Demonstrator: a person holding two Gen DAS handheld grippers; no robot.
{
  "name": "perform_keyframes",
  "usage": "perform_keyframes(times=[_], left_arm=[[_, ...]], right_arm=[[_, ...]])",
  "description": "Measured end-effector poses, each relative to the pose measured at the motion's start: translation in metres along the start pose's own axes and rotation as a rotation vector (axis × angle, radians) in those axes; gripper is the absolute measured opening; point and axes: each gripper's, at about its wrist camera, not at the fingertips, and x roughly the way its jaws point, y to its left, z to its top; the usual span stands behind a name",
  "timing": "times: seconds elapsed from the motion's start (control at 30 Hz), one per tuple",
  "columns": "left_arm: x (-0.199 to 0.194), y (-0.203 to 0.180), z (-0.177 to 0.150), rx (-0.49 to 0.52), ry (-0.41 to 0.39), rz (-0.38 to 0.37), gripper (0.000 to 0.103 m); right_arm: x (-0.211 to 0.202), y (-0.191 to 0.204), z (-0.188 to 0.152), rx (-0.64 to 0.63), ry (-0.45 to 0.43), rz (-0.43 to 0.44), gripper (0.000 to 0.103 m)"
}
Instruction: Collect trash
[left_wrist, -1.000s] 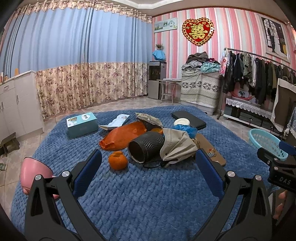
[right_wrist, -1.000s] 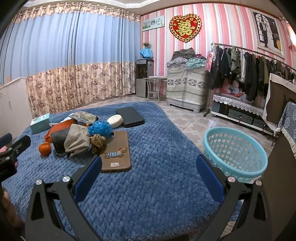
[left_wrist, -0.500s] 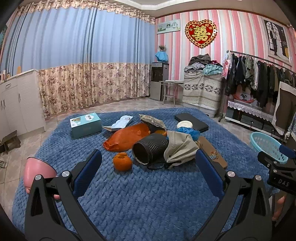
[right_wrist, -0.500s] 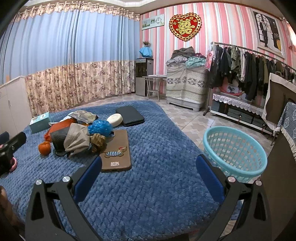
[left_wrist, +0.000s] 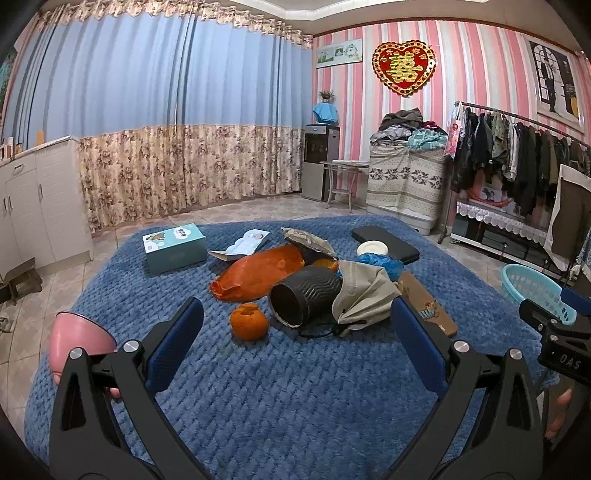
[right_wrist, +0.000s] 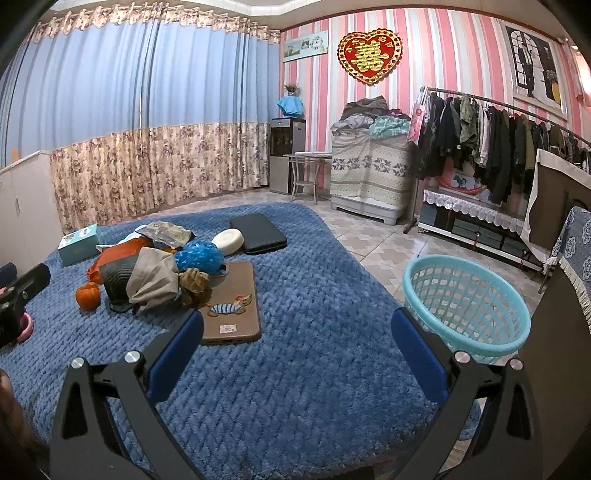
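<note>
A heap of trash, an orange plastic bag (left_wrist: 262, 273), a black ribbed tube (left_wrist: 304, 293), a crumpled beige cloth (left_wrist: 364, 295) and an orange peel ball (left_wrist: 248, 321), is piled mid-way on the blue quilted bedcover (left_wrist: 295, 387). A light-blue perforated plastic basket (right_wrist: 467, 301) is seen on the tiled floor just beside the bed. The left gripper (left_wrist: 295, 345) and right gripper (right_wrist: 297, 349) are both held spread wide and empty above the cover.

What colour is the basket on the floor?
The basket is light turquoise blue with a lattice of holes. It shows best in the right wrist view.
</note>
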Motion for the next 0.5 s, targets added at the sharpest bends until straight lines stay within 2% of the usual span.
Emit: perform_keyframes(times=[0.37,0.5], left_arm=[[-0.001,0.014,-0.002,-0.005,0.022,0.037,0.098],[0.003,0.022,-0.007,-0.004,0.030,0.063,0.098]], right_arm=[[0.004,-0.004,0.005,0.002,0.002,0.009,0.099],[0.020,-0.005,0.006,-0.011,0.053,-0.014,0.099]])
